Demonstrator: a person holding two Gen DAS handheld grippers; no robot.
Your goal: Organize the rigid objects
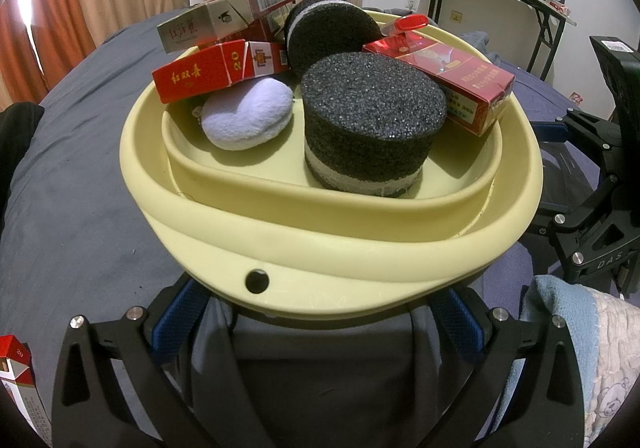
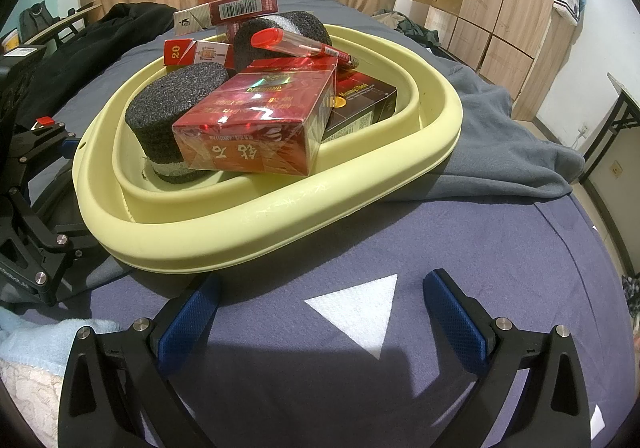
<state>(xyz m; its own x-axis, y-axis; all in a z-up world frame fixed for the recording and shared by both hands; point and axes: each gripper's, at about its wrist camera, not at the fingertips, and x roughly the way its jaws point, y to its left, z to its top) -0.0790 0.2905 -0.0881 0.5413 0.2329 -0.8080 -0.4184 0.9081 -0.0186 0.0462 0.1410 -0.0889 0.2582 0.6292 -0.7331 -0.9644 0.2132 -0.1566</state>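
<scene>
A pale yellow basin sits on the bed, piled with rigid items. It holds an upright black foam cylinder, a second foam cylinder on its side, several red cigarette packs, a red-capped pen and a lilac plush pouch. My left gripper is open, its blue fingertips tucked under the basin's near rim. In the right wrist view the basin is just ahead, a cellophane-wrapped red pack on top. My right gripper stands open over the purple sheet, holding nothing.
A loose cigarette pack lies at the lower left. A light blue towel is at the lower right. A grey blanket is bunched beside the basin, with dark clothing behind it. A white triangle marks the sheet.
</scene>
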